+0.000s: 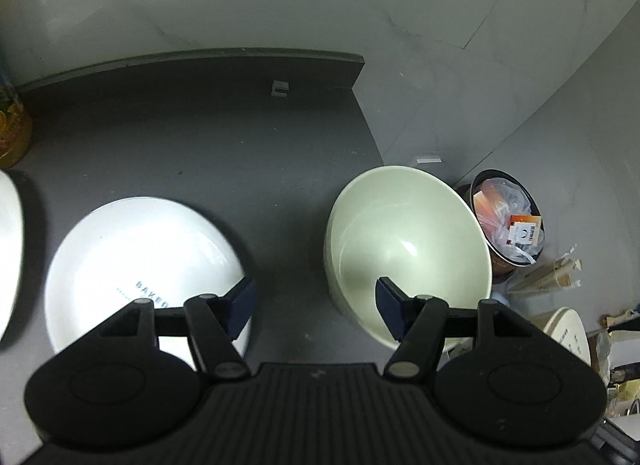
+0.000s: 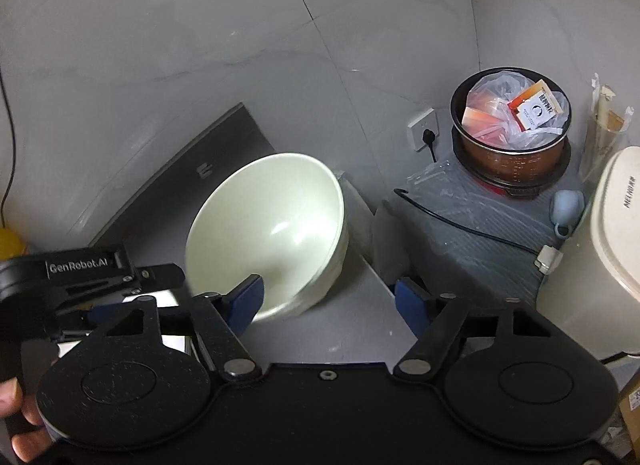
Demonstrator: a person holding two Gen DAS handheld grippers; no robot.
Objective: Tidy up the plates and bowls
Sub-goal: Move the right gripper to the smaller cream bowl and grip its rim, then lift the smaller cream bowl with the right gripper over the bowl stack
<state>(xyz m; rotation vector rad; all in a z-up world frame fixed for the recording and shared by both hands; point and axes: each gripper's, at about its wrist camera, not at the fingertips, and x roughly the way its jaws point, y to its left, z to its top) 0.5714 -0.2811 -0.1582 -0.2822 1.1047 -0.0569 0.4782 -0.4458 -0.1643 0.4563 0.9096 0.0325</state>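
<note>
Sitting on the dark table (image 1: pixel 200 137), pale green bowl (image 1: pixel 404 241) looks glossy inside.

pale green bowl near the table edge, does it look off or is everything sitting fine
The glossy pale green ceramic bowl looks odd: it sits at the right edge of the dark grey table with part of it past the edge, and in the right wrist view its rim looks tilted. No spills or breakage show.
</note>
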